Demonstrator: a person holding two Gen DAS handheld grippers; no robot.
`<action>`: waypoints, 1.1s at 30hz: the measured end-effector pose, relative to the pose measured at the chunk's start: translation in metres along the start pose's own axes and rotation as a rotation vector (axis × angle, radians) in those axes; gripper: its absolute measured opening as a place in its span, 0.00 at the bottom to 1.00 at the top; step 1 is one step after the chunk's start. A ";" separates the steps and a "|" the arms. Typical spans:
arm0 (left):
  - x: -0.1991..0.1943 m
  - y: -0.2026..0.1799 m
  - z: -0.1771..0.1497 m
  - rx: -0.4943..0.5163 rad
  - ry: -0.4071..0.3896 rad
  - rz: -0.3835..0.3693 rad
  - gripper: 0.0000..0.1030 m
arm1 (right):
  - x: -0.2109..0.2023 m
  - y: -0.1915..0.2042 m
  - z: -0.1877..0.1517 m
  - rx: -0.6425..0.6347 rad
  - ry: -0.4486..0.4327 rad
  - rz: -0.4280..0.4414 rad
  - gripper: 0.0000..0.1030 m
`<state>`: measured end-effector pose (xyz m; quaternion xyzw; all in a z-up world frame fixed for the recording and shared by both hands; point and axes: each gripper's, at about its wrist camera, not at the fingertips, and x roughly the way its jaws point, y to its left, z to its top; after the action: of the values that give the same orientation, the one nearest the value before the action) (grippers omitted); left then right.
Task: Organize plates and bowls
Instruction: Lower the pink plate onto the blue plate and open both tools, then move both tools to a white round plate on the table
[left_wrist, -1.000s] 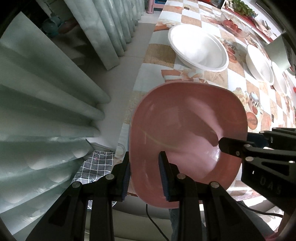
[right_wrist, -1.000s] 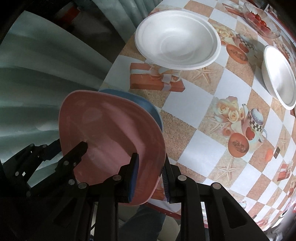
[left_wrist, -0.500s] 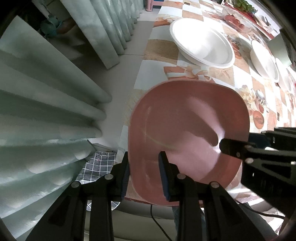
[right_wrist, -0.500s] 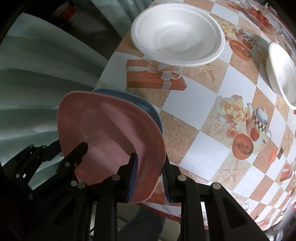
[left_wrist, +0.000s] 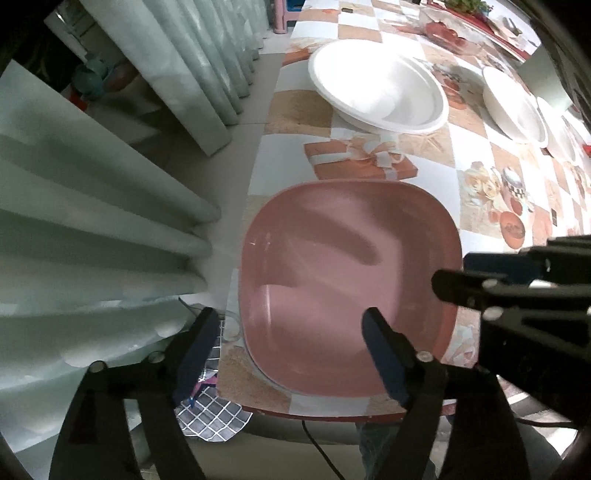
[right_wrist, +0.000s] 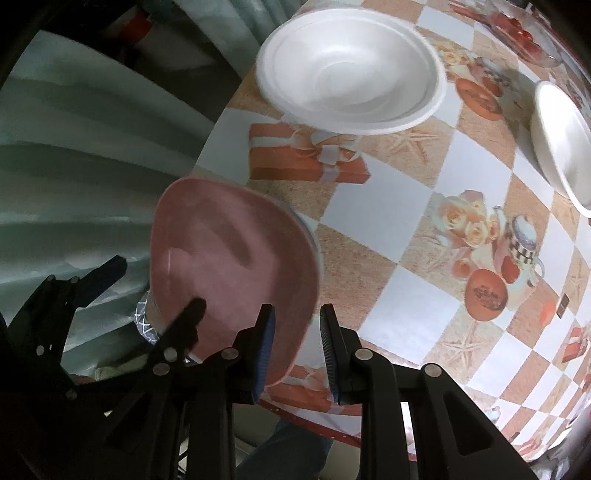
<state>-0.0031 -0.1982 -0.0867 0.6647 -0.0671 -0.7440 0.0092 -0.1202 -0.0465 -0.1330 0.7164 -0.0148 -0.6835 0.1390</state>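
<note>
A pink square plate lies at the near left corner of the table, on top of another plate whose pale blue rim just shows beneath it. My left gripper is open, its fingers spread either side of the plate's near left edge, not gripping. My right gripper is open a little, its jaws straddling the plate's near right rim. It also shows in the left wrist view. A white foam bowl stands further back; it also shows in the right wrist view.
Further white bowls stand to the right along the patterned tablecloth. A glass dish with red fruit sits at the far end. Pale green curtains hang left of the table. A checked cloth lies below the table edge.
The pink plate has come down flat onto the plate beneath it. My left gripper has opened wide and let go of it. My right gripper has opened slightly.
</note>
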 end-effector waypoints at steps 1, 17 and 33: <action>0.001 0.001 0.000 -0.005 0.005 -0.002 0.87 | -0.002 -0.004 0.000 0.011 -0.004 0.000 0.63; -0.032 -0.050 0.010 0.110 -0.027 -0.126 1.00 | -0.031 -0.118 -0.059 0.301 -0.034 0.011 0.93; -0.043 -0.167 0.031 0.365 0.016 -0.215 1.00 | -0.057 -0.222 -0.120 0.591 -0.069 -0.001 0.93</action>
<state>-0.0162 -0.0252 -0.0592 0.6647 -0.1293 -0.7108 -0.1901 -0.0432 0.1998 -0.1232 0.7024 -0.2178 -0.6733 -0.0766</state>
